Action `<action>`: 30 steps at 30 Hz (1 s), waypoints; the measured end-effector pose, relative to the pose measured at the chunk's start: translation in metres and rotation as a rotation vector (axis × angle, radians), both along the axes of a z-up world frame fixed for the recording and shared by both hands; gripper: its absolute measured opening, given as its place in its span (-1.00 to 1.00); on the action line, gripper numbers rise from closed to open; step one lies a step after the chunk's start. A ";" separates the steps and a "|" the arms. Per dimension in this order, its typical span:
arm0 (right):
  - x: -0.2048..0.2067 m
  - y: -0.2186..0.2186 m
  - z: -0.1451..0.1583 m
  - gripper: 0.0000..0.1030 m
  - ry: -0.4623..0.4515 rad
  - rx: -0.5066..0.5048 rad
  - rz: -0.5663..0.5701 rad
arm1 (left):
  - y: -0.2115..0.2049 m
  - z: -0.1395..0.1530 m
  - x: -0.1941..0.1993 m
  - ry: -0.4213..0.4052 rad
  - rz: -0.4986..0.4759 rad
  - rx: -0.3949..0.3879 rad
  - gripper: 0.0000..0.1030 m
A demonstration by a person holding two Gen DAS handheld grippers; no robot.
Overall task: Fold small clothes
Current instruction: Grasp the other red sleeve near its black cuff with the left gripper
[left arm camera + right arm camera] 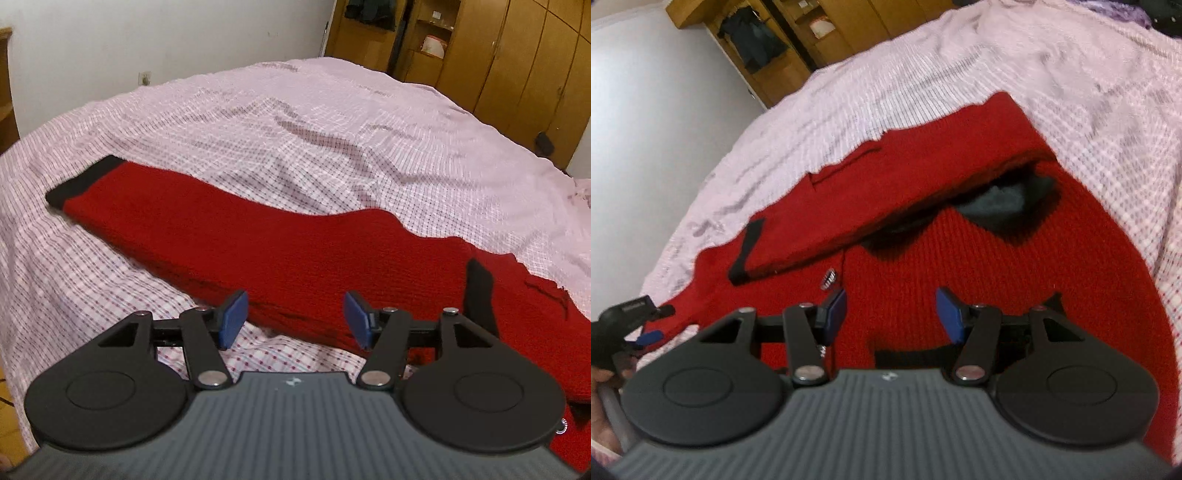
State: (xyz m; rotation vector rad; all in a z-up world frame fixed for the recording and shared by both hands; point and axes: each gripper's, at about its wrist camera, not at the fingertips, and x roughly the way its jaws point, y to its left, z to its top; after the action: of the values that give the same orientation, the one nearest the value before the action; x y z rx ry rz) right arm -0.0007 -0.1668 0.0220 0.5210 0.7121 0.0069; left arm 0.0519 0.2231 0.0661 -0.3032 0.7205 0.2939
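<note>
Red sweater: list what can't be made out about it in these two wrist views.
- Red sweater hem, left wrist view: hidden behind the open left gripper.
- Small tag text, right wrist view: too small and blurred.
- Inside the collar, right wrist view: dark, shadowed by the folded sleeve.
- Sweater's lower edge, right wrist view: covered by the open right gripper.
</note>
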 end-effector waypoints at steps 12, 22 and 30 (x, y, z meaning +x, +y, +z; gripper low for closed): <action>0.001 0.010 -0.005 0.10 -0.003 -0.066 0.018 | 0.037 -0.031 0.007 -0.007 0.149 -0.194 0.27; 0.000 0.012 -0.006 0.10 -0.004 -0.086 0.021 | 0.047 -0.037 0.044 -0.056 0.138 -0.158 0.22; 0.004 0.015 -0.006 0.11 -0.017 -0.105 0.023 | 0.020 -0.012 0.027 -0.176 -0.005 -0.037 -0.51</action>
State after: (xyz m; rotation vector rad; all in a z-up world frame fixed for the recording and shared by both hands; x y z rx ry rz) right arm 0.0034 -0.1518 0.0157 0.4122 0.6983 -0.0049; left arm 0.0788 0.2433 0.0538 -0.3576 0.5531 0.2456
